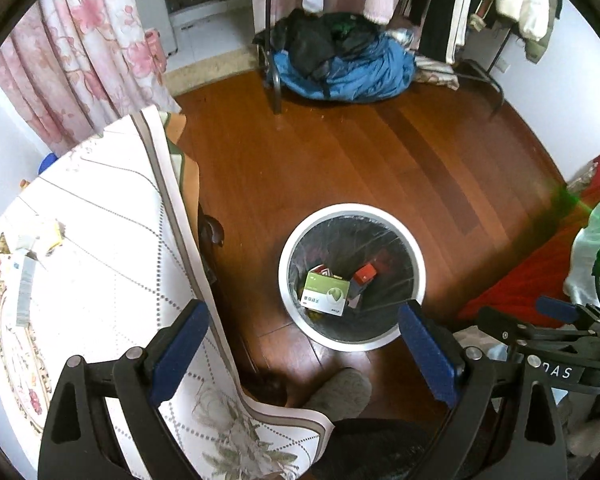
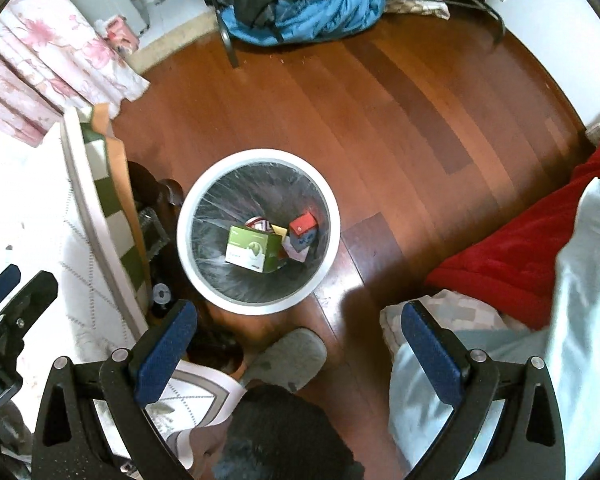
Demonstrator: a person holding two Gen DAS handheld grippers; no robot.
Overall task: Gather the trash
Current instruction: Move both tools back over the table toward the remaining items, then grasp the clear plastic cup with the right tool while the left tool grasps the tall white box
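Observation:
A round white trash bin with a clear liner stands on the wooden floor. Inside it lie a green and white box, a red and dark box and a few smaller scraps. My left gripper hovers open above the bin's near rim, nothing between its blue pads. My right gripper is open too, empty, above the floor just short of the bin. More paper scraps and small boxes lie on the table at the left.
A table with a white patterned cloth stands left of the bin. A grey slipper is below. A red blanket, blue bedding under a clothes rack and pink curtains surround the floor.

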